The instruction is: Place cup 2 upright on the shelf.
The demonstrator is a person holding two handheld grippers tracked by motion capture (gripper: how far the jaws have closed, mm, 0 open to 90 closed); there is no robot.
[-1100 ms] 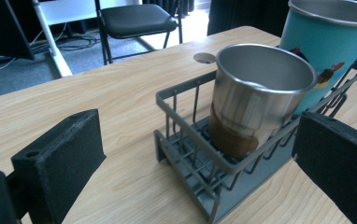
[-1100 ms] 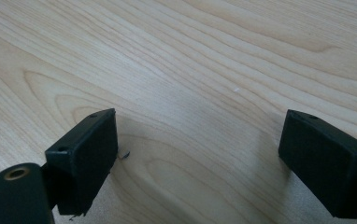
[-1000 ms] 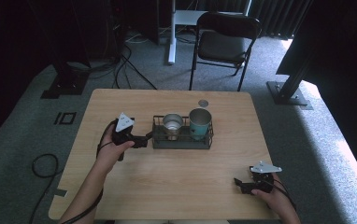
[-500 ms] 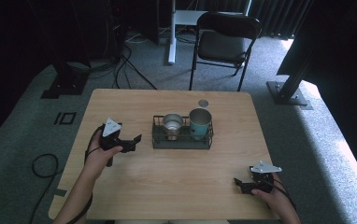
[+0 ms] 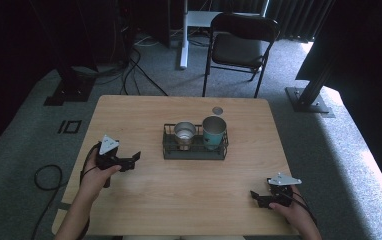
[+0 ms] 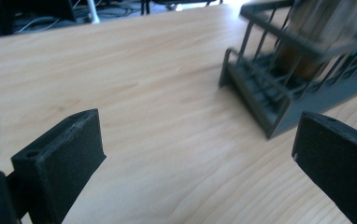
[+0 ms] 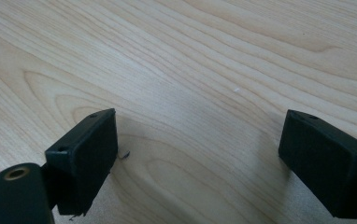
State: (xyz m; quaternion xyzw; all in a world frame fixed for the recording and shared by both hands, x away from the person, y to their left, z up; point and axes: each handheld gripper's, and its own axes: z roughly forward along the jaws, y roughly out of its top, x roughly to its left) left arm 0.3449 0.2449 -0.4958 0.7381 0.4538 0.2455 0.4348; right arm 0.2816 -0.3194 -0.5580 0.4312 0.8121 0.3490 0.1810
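Observation:
A dark wire rack (image 5: 195, 150) stands at the middle of the wooden table (image 5: 144, 115). It holds a steel cup (image 5: 184, 132) on its left and a teal cup (image 5: 214, 131) on its right, both upright. My left gripper (image 5: 133, 161) hovers left of the rack, open, with a gap of bare wood between them. In the left gripper view the open gripper (image 6: 200, 154) holds nothing, and the rack's corner (image 6: 270, 93) with the blurred steel cup (image 6: 326, 28) lies ahead to the right. My right gripper (image 5: 257, 198) rests open near the front right edge over bare wood (image 7: 197, 154).
A small grey round disc (image 5: 217, 110) lies on the table behind the teal cup. Beyond the far edge stands a black folding chair (image 5: 239, 45). Cables run over the grey carpet at the left (image 5: 44, 172).
My left gripper has drawn back from the rack's left end, toward the left and the near side of the table. The right gripper has stayed where it was.

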